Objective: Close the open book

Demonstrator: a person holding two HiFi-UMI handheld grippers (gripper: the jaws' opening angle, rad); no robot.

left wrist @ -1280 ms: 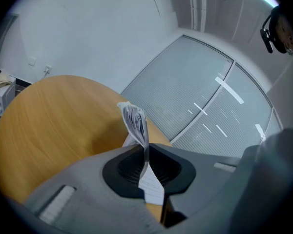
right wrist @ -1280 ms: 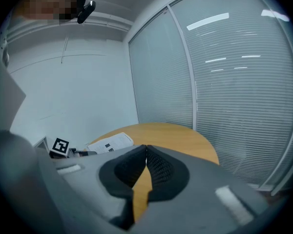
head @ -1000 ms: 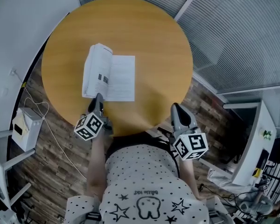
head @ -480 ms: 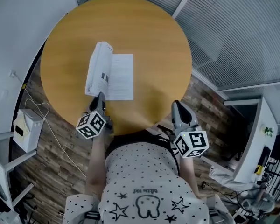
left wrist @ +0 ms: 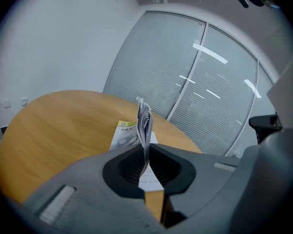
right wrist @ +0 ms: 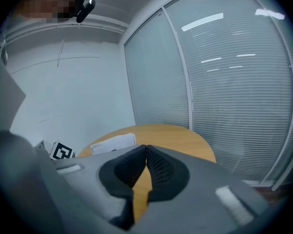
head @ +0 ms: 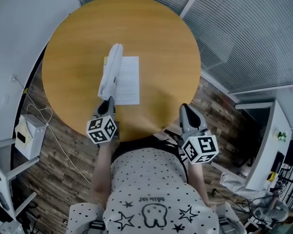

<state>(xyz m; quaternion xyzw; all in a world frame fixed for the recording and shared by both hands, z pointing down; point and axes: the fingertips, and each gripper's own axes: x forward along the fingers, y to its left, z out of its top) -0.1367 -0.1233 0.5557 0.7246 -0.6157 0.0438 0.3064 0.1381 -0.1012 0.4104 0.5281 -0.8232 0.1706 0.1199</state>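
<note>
Jaws first: the ones on the left gripper [head: 109, 101] are clamping the near edge of the book's lifted half. The left gripper view is showing that sheaf of pages pinched right between them and standing up on edge. Over on the right gripper [head: 184, 110] the jaws are pressing together with nothing in them, as far as the right gripper view is showing.

Biggest thing around is the glass wall with blinds [head: 254, 33], running behind and to the right of everything. Next is the round wooden surface [head: 156, 38], which is carrying only the book [head: 128, 82]. It's sitting a bit left of the middle, towards the near side. Its right half is lying flat and showing a white printed page, while the left half is sticking up almost vertical. A bit of yellow-topped page [left wrist: 126, 126] is peeking out to the left of the upright part.

The right gripper is hanging by the near-right rim of the surface, well apart from the book.

Down on the plank floor [head: 53, 145], a small white box [head: 28, 133] is sitting off to the left with a thin cable [head: 63, 152] trailing past it.
</note>
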